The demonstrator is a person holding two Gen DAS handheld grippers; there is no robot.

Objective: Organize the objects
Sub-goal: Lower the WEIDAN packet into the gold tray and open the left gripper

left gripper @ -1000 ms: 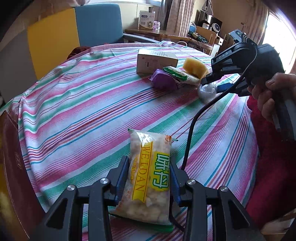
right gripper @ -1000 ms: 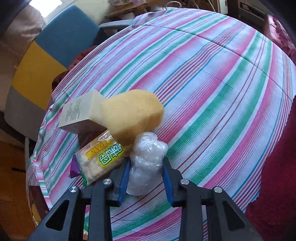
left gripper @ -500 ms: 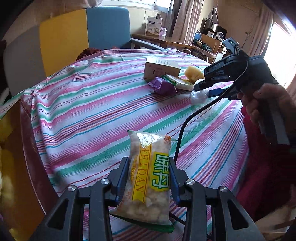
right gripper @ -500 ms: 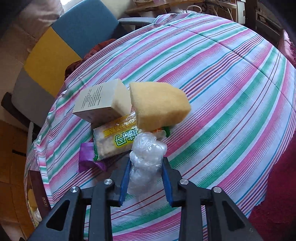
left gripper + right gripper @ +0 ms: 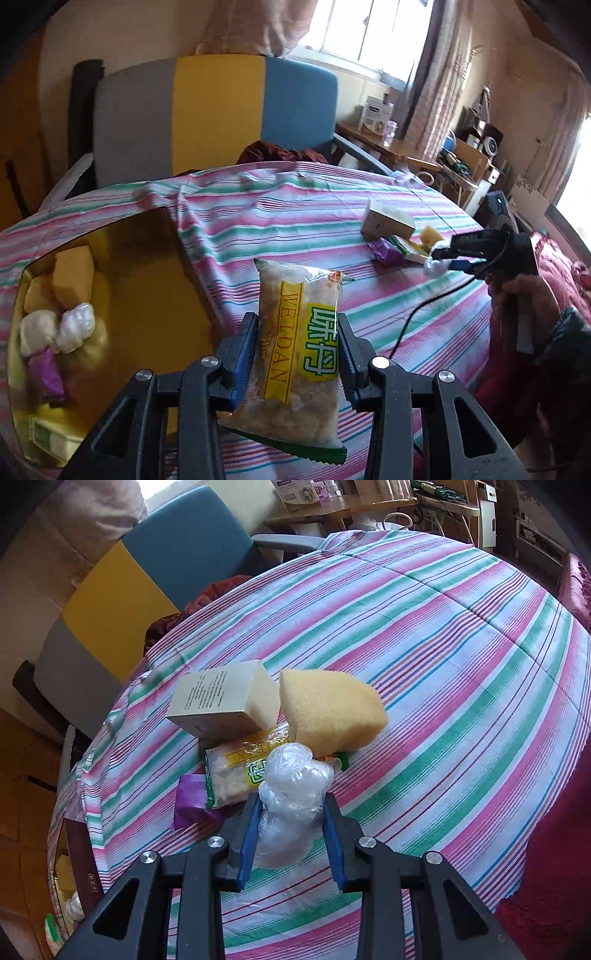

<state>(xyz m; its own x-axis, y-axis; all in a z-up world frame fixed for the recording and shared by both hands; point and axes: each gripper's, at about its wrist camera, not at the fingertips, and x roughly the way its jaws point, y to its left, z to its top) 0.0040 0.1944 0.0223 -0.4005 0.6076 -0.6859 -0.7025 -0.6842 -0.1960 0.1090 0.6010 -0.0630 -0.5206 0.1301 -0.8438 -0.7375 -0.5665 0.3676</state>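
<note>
While left gripper (image 5: pixel 295 354) clamps snack packet (image 5: pixel 299 354), right gripper (image 5: pixel 290 834) pinches plastic wad (image 5: pixel 291 805).

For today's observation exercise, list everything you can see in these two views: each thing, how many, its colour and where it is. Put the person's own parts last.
snack bag: two, clear with yellow and green print; one in the left tool, another in the pile on the table
plastic wad: one, clear; in the right tool
carton: one, beige; in the pile
sponge: one, yellow; in the pile
purple packet: one; in the pile
cloth: one, pink, green and white striped; over the table
box: one, yellow inside; beside the table, holding sponges, wads and packets
chair: one, grey, yellow and blue; behind the table
left tool: black, blue pads
right tool: black, blue pads
hand: one, holding the right tool
</note>
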